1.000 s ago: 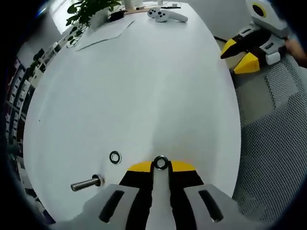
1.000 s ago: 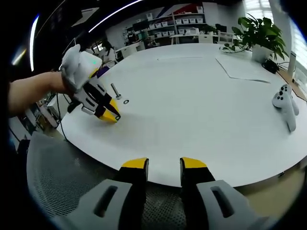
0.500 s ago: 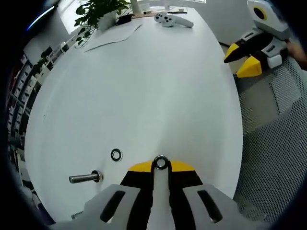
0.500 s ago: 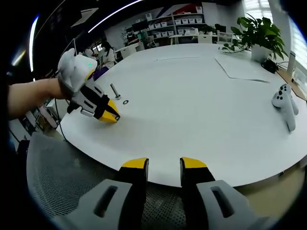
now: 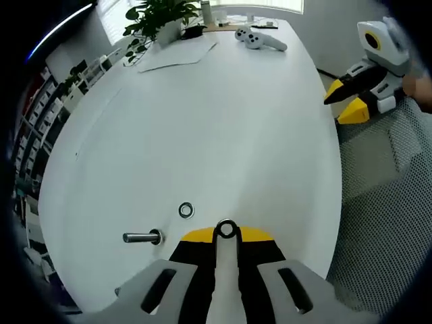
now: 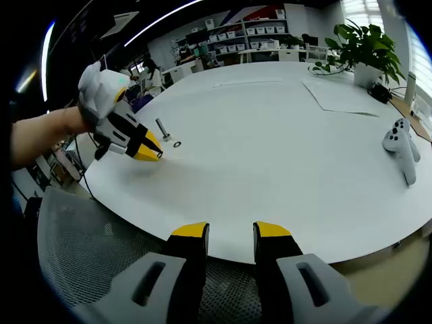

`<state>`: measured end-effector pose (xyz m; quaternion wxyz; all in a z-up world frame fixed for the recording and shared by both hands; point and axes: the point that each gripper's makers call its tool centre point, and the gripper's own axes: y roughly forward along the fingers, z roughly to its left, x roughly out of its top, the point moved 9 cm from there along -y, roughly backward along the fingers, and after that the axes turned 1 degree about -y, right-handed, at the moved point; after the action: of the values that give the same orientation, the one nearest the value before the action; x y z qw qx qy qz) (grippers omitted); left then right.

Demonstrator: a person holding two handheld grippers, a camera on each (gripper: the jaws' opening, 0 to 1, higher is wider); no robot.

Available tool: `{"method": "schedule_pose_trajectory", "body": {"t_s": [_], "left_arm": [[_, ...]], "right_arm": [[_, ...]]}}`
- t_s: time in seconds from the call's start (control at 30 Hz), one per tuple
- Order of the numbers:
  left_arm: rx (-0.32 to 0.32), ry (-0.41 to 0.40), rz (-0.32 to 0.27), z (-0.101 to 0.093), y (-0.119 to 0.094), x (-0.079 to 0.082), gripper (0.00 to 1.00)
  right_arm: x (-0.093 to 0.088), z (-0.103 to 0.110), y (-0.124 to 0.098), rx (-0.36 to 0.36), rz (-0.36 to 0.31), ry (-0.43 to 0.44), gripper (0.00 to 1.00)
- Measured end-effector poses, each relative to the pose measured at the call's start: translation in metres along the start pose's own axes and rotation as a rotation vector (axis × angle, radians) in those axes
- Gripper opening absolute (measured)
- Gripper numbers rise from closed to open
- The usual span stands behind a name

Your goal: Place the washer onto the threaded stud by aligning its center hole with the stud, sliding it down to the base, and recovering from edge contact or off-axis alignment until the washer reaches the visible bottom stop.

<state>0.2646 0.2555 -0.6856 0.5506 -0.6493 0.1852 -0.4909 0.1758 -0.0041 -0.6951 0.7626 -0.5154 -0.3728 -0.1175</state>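
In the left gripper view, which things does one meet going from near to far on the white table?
Washer held in the left gripper's jaws → bolt → loose washer → sheet of paper → game controller → potted plant.

Open-plan office, large white table, storage shelves, potted plant

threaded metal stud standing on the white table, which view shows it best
The left gripper view: the threaded metal stud is close, its shaft and base flange distinct, beside the loose washer. In the right gripper view the stud is small and far, next to the left gripper.
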Motion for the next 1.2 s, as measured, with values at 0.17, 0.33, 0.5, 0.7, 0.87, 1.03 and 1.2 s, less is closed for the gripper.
{"method": "schedule_pose_trajectory", "body": {"t_s": [0.17, 0.33, 0.5, 0.7, 0.87, 1.03, 1.2], "left_arm": [[0.03, -0.029, -0.032, 0.007, -0.012, 0.0, 0.08], [0.066, -0.06, -0.051, 0.017, -0.022, -0.001, 0.08], [0.097, -0.063, -0.057, 0.027, -0.029, -0.001, 0.08], [0.127, -0.067, -0.059, 0.039, -0.036, -0.001, 0.08], [0.153, -0.064, -0.056, 0.048, -0.041, 0.0, 0.08], [0.181, -0.062, -0.054, 0.058, -0.044, -0.001, 0.08], [0.181, -0.053, -0.042, 0.063, -0.041, -0.001, 0.08]], "right_arm": [[0.0, 0.0, 0.0, -0.001, -0.002, 0.002, 0.29], [0.0, 0.0, 0.0, 0.001, -0.004, 0.004, 0.29], [0.0, 0.0, 0.0, 0.0, -0.002, 0.003, 0.29], [0.0, 0.0, 0.0, 0.0, 0.0, 0.004, 0.29], [0.0, 0.0, 0.0, 0.0, 0.005, 0.001, 0.29], [0.0, 0.0, 0.0, 0.0, 0.006, 0.0, 0.29], [0.0, 0.0, 0.0, 0.0, 0.009, -0.001, 0.29]]}}
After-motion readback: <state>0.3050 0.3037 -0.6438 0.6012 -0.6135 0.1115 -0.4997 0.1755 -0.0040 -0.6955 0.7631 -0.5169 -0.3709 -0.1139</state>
